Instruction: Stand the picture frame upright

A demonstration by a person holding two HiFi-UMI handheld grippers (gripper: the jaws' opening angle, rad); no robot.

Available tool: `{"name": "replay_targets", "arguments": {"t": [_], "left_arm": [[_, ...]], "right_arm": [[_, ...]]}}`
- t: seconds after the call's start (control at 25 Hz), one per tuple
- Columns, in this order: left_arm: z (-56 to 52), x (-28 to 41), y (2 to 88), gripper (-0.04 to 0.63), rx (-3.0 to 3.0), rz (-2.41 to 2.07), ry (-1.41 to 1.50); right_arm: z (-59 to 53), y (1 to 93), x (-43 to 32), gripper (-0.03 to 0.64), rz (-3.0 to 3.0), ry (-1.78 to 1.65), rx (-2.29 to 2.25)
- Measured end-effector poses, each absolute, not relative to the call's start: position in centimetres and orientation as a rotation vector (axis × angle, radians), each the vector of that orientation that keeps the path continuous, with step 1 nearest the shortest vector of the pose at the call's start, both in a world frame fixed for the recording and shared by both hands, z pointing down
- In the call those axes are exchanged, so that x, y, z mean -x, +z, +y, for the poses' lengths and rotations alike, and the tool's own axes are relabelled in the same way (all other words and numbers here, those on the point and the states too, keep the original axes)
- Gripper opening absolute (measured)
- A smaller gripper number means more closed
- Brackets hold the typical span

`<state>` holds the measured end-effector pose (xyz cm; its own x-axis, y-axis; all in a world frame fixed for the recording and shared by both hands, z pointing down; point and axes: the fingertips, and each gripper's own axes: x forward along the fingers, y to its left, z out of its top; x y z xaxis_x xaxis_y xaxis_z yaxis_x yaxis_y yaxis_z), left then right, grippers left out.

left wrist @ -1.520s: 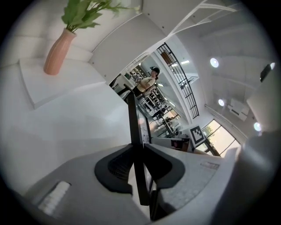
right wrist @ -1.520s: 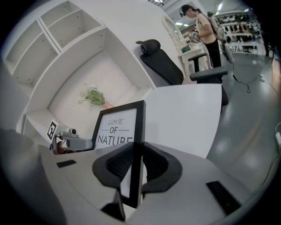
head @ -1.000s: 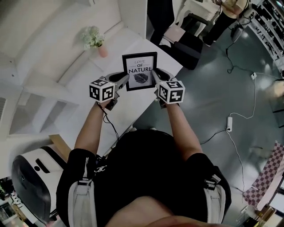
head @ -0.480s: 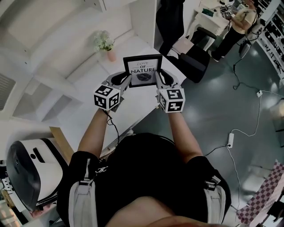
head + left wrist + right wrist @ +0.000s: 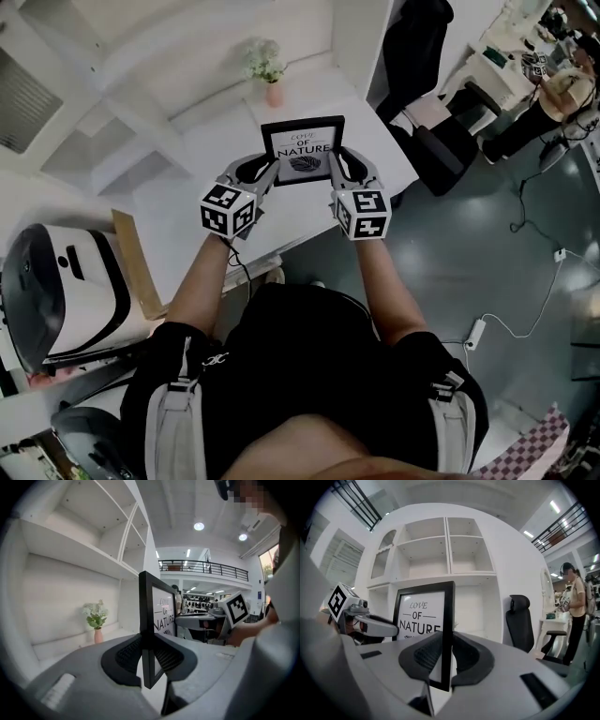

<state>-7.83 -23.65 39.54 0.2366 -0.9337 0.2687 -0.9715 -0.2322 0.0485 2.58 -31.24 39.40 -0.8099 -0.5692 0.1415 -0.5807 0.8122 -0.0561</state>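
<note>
Head view is showing you standing at a white table (image 5: pixel 183 220) set against white shelving (image 5: pixel 103 103), with a small flower vase (image 5: pixel 270 75) sitting near its back edge. You are holding the picture frame (image 5: pixel 302 148) upright over the tabletop. Your left gripper (image 5: pixel 270 172) is clamping its left edge and your right gripper (image 5: pixel 335 169) its right edge, jaws part-closed on the thin black border. Bare tabletop is lying left of the frame. A black office chair (image 5: pixel 441 141) is standing beyond the table's right edge on grey floor (image 5: pixel 506 262).

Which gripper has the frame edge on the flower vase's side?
The left gripper: its jaws clamp the left edge of the picture frame, toward the vase. The right gripper holds the opposite edge.
</note>
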Motion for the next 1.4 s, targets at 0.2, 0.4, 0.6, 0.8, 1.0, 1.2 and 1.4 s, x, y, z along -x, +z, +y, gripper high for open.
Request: {"name": "replay_targets", "arguments": {"t": [0.2, 0.4, 0.6, 0.8, 1.0, 1.2, 1.4], "left_arm": [[-19.8, 11.6, 40.1, 0.086, -2.154, -1.950, 0.266], [-15.2, 15.7, 40.3, 0.086, -2.000, -2.084, 0.235], [-10.1, 19.9, 40.3, 0.086, -1.852, -2.197, 0.214], [-5.6, 23.7, 40.6, 0.086, -1.754, -2.272, 0.190], [-3.2, 27.3, 41.1, 0.086, -1.708, -2.295, 0.177], [-2.1, 30.4, 42.2, 0.086, -1.713, -2.269, 0.173], [-1.9, 33.1, 43.5, 0.086, -1.745, -2.227, 0.186]], "right_arm": [[-28.7, 40.0, 2.2, 0.066, -2.922, 0.148, -0.719], [-25.3, 40.1, 7.7, 0.067, -2.955, 0.126, -0.508], [-21.1, 40.2, 13.2, 0.067, -2.975, 0.109, -0.308], [-17.3, 40.4, 18.1, 0.067, -2.974, 0.089, -0.160], [-15.0, 40.8, 22.1, 0.067, -2.959, 0.077, -0.103], [-13.8, 41.8, 25.0, 0.067, -2.934, 0.081, -0.120], [-13.4, 43.2, 27.4, 0.069, -2.899, 0.100, -0.174]]}}
